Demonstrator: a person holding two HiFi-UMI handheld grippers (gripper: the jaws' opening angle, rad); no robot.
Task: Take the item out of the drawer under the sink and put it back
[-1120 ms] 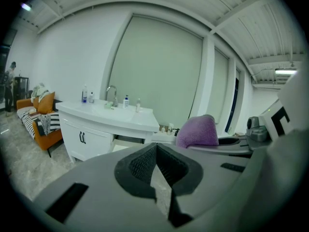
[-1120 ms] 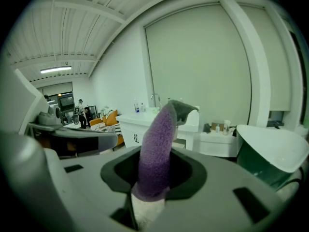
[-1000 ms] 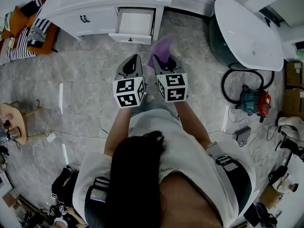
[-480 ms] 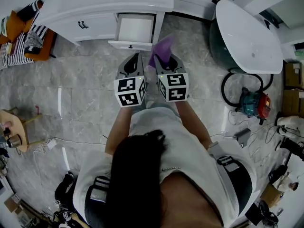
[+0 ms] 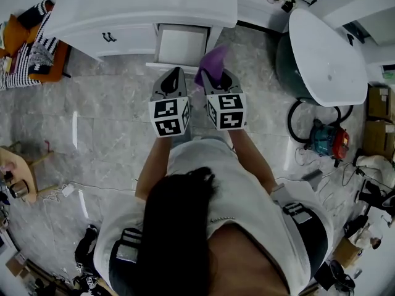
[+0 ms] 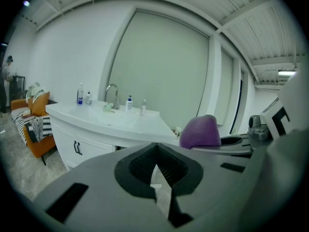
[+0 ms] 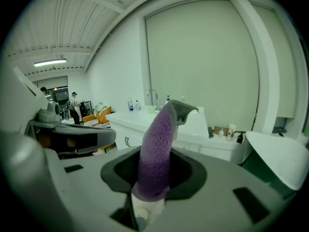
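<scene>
An open white drawer sticks out of the sink cabinet, and its inside looks bare. A purple fuzzy cloth stands up out of my right gripper, which is shut on its lower end just short of the drawer front. The right gripper view has the cloth rising between the jaws of the right gripper, its grey tip folded over. My left gripper hovers beside it on the left, shut with nothing in it. From the left gripper the cloth shows to the right.
A white bathtub stands to the right, with a vacuum cleaner and cables on the floor below it. An orange chair with striped fabric sits left of the cabinet. A faucet and bottles stand on the counter.
Both grippers, the right one carrying the purple cloth, have come closer to the cabinet. The open drawer now lies right in front of the fingertips.
</scene>
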